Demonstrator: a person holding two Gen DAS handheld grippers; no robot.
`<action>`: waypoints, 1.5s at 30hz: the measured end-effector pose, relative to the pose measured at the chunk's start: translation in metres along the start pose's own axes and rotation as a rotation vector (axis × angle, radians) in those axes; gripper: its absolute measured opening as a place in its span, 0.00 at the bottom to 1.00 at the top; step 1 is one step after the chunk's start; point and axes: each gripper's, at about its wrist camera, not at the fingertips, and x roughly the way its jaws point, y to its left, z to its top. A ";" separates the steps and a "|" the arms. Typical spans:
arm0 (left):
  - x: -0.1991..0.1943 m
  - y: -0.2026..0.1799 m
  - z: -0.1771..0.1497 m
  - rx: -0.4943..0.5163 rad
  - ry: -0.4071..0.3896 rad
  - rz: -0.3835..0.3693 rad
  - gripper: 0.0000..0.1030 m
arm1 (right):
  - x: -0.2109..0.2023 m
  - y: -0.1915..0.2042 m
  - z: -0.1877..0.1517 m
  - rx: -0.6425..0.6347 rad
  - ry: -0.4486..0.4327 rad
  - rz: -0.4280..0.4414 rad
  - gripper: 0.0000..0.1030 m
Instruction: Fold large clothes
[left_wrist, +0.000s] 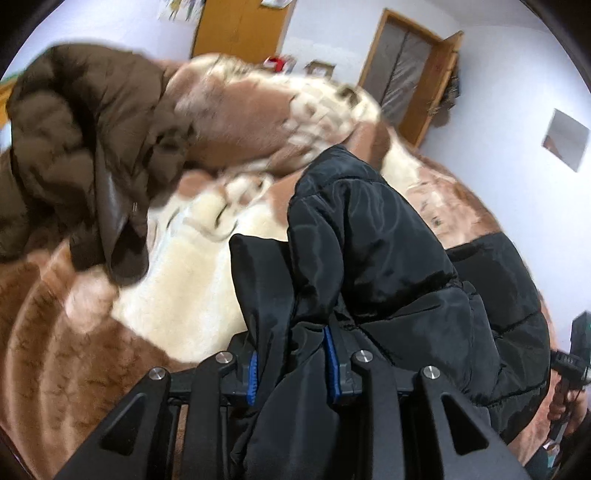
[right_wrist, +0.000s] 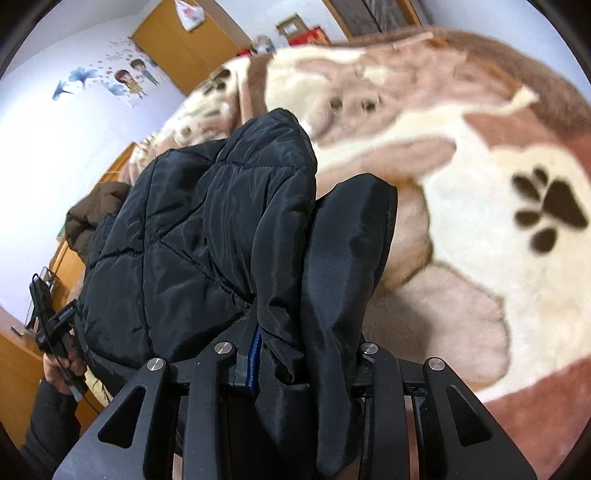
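Left tongs (left_wrist: 291, 369) and right tongs (right_wrist: 303, 358) each pinch a bunched edge of the black jacket (left_wrist: 388, 258), lifted over the blanket (left_wrist: 184, 295). Brown coat (left_wrist: 74, 147) lies toward its far left edge; the middle is bare. Both tongs slant downward.

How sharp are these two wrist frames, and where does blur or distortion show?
Left wrist: black jacket and left gripper sharp; brown coat and blanket motion-smeared. Right wrist: right gripper sharp, blanket's paw print soft. Both: fisheye bending, dark corners.
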 end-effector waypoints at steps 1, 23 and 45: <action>0.016 0.007 -0.008 -0.013 0.035 0.021 0.31 | 0.013 -0.008 -0.006 0.023 0.033 -0.017 0.34; -0.005 -0.012 -0.053 -0.051 -0.031 0.070 0.49 | -0.026 0.037 -0.024 -0.181 -0.111 -0.231 0.58; -0.046 -0.103 -0.115 0.070 -0.012 0.064 0.50 | -0.046 0.073 -0.092 -0.354 -0.057 -0.288 0.58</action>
